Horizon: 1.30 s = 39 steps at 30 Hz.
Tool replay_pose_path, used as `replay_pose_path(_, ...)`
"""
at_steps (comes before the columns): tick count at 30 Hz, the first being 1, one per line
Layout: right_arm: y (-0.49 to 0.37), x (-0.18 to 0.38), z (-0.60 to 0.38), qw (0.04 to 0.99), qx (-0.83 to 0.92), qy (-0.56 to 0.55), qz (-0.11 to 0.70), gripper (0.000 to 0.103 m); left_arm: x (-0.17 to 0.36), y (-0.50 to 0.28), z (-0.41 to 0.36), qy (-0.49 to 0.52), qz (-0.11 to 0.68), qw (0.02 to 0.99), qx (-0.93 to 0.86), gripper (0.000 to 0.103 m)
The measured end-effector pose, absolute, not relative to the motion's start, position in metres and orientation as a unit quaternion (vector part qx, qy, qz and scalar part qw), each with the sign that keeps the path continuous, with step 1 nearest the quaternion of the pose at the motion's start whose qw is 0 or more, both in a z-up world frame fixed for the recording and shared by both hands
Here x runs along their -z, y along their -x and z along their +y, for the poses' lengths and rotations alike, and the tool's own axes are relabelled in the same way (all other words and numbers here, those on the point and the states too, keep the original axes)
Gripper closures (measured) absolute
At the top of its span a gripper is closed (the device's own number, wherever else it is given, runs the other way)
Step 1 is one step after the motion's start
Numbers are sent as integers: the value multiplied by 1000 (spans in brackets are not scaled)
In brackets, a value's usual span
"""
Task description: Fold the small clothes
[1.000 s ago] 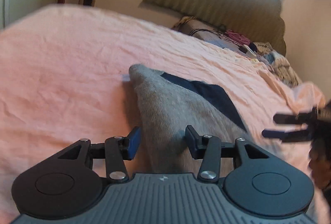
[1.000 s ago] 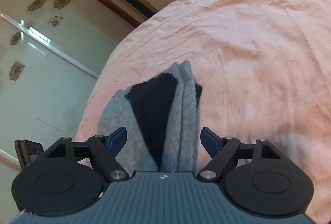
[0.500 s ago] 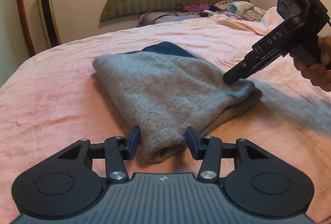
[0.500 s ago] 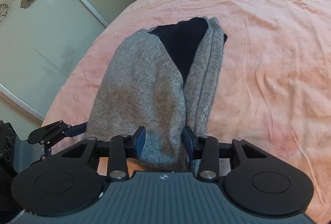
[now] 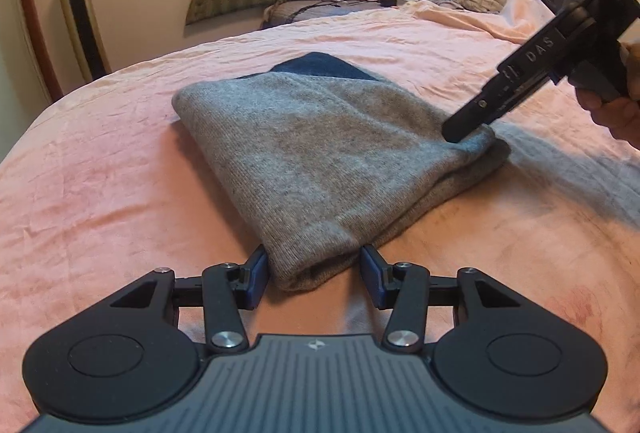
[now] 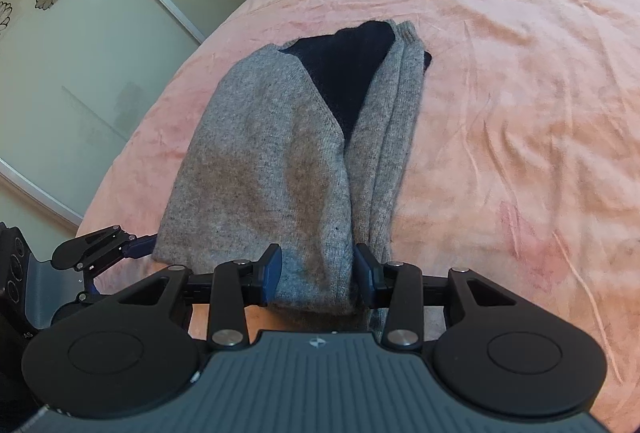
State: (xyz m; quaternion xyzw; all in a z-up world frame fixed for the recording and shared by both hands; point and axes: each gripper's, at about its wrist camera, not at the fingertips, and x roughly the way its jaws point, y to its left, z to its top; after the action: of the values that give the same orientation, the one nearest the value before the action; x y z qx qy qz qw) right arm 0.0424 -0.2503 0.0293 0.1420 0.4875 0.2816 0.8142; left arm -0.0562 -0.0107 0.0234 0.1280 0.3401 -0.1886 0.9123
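Folded grey sweater (image 5: 320,161) set down near the bed's (image 5: 100,193) foot edge.
I have the left gripper (image 5: 312,275) and right gripper (image 6: 316,269) parted, each loosely straddling a near corner of the fold. Next, I judge, I back both clear without dragging the layers.

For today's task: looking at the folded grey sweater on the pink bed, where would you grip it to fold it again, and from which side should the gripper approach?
Grip the grey sweater at its two near corners, coming in low from the foot of the pink bed. There the layers stack into thick rolled edges. The left gripper and right gripper each already straddle one.
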Motion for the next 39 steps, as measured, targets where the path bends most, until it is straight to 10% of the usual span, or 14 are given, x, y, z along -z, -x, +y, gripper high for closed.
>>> replay_pose_path(7,-42,-25,-250,811,-289,-136,490,80,-25,50,0,-100,338,923,152,56)
replay_pose_path(9,-43,-23,-251,810,-289,-141,491,85,-26,49,-3,-96,325,927,158,91)
replay_pose_path(19,-21,-18,-257,803,-293,-130,503,96,-19,47,23,-84,334,930,127,96)
replay_pose_path(22,-27,-20,-259,798,-290,-161,503,94,-27,58,27,-80,329,927,158,93)
replay_pose_path(27,-52,-58,-284,820,-289,-243,430,47,-28,67,47,-28,306,938,157,71)
replay_pose_path(30,-94,-58,-281,807,-294,-297,416,47,-12,63,49,-7,308,941,136,46)
replay_pose_path(35,-160,-28,-250,805,-227,-271,477,48,-10,60,56,18,316,940,128,36)
replay_pose_path(39,-165,-16,-233,807,-237,-248,481,89,-9,60,58,24,316,939,132,33)
